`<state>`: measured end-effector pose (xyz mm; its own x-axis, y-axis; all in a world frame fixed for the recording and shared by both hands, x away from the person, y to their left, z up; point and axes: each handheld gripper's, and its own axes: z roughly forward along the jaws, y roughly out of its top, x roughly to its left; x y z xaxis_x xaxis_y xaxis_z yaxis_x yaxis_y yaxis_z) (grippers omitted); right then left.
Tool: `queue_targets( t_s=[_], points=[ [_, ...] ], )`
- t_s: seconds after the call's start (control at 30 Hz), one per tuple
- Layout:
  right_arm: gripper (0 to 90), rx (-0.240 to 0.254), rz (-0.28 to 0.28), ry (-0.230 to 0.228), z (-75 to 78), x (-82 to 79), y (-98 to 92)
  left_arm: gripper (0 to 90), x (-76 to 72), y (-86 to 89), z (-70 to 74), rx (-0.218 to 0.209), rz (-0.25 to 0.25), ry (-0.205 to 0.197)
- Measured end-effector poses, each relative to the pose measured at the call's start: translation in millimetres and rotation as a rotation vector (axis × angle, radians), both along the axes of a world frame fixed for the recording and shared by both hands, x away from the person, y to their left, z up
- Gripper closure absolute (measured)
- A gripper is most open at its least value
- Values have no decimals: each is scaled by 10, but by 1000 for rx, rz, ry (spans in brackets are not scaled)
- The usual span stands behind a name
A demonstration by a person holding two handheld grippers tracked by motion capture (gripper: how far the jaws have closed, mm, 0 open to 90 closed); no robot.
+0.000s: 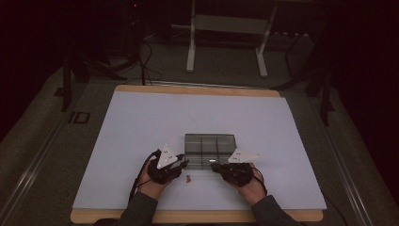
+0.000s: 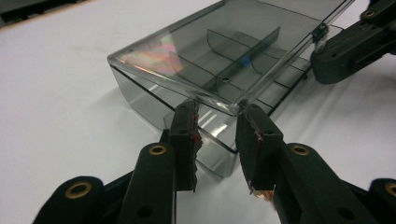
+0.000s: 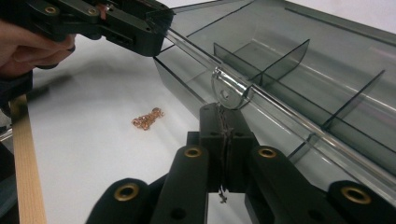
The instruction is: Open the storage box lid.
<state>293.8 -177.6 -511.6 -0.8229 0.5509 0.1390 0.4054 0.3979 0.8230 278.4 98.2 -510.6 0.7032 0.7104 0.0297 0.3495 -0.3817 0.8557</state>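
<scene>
A clear smoky compartment box (image 1: 209, 141) lies on the white sheet, and its lid (image 2: 224, 28) is raised off the box's wall (image 2: 140, 93). My left gripper (image 2: 217, 121) stands open at the lid's near corner. That corner lies between the fingertips (image 2: 254, 123), with no pad pressing on it. My right gripper (image 3: 224, 112) is shut on the lid's round clear tab (image 3: 229, 91) at the front edge. In the high view the left gripper (image 1: 181, 165) and the right gripper (image 1: 216, 167) flank the box's front. A small blue piece (image 2: 244, 60) sits in one compartment.
A small heap of copper rings (image 3: 147, 118) lies on the white sheet (image 1: 141, 122) between the two hands, just in front of the box. The table's wooden edge (image 3: 25, 163) runs close behind the hands. A metal stand (image 1: 226, 42) is on the floor beyond the table.
</scene>
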Motion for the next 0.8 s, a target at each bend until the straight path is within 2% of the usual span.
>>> queue_targets(
  t_s=[0.3, 0.47, 0.63, 0.8],
  points=[
    [832, -38, -46, -43, 61, 1, -85, 654, 27, -12, 81, 14, 22, -66],
    [800, -48, -75, -57, 98, 17, -151, 637, 49, -26, 104, 32, 19, -76],
    [775, -66, -111, -79, 141, 36, -235, 633, 93, -75, 186, 53, 13, -106],
    [753, -76, -153, -90, 164, 64, -329, 636, 154, -91, 254, 57, 19, -125]
  ],
)
